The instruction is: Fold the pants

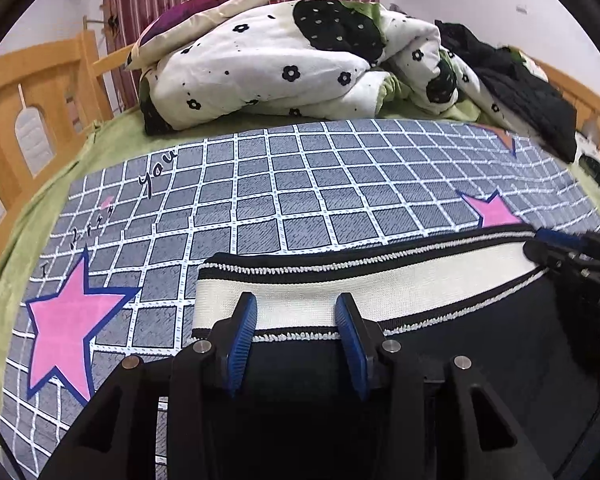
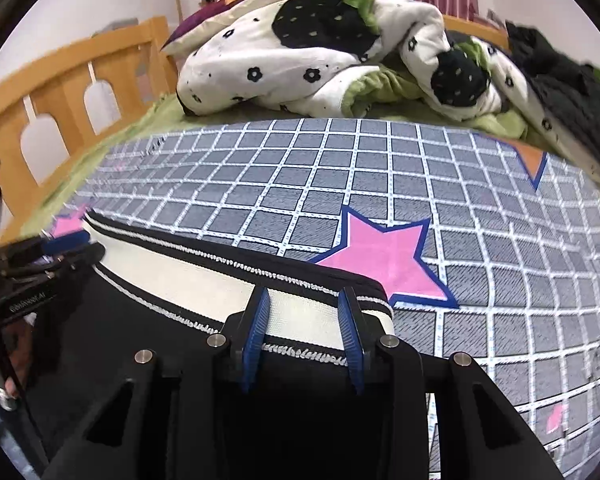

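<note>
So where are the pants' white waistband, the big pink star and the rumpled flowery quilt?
white waistband (image 1: 380,288): left wrist view, middle of the cream band.
pink star (image 2: 384,256): right wrist view, centre of the star on the sheet.
flowery quilt (image 1: 268,68): left wrist view, its white top fold.

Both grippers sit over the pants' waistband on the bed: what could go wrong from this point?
1. The left gripper and right gripper stand open over the white waistband, so closing may catch only the top layer.
2. The pants lie on a loose grid sheet; the pads could pinch it too.
</note>
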The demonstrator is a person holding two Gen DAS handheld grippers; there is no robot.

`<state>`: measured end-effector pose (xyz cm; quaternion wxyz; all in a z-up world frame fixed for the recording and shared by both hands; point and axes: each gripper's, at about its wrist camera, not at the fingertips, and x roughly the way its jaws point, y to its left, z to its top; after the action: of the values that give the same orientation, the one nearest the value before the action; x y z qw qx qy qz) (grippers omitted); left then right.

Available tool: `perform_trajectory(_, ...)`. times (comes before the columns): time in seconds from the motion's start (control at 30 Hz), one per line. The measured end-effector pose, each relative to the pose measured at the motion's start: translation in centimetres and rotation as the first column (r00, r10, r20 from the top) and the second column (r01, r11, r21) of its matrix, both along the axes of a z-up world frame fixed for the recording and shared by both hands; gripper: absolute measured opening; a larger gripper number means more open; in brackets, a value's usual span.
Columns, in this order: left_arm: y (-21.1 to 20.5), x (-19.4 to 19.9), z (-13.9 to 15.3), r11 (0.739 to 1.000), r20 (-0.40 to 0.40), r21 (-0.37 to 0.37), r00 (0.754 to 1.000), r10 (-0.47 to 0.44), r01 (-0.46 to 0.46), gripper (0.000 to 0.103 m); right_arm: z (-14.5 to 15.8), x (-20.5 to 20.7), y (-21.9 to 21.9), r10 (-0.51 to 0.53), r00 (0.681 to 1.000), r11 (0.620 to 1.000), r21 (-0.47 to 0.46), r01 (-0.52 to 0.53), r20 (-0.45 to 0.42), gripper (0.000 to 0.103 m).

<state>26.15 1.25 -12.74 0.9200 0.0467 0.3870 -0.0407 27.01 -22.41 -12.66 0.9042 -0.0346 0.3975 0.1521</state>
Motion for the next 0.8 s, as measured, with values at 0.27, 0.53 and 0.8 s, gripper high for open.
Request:
perform_trajectory(0.27,0.7,-0.3,0.1,0.999,0.005,-0.033,1.000,-0.003,0.003,0.039,0.0,0.3,-0.2,0.004,1.000,1.000,0.007,-0.004,0.000,0.035)
perform_trajectory(0.53,0.8,-0.2,0.0,0.998,0.005,-0.061,1.000,-0.006,0.006,0.040,0.0,0.1,-0.1,0.003,1.000,1.000,0.005,-0.003,0.018,0.036)
perform_trajectory(0.8,0.7,-1.0,0.3,0.999,0.040,-0.024,0.998,0.045,-0.044,0.040,0.0,0.0,-0.3,-0.004,1.000,1.000,0.026,0.003,0.022,0.036)
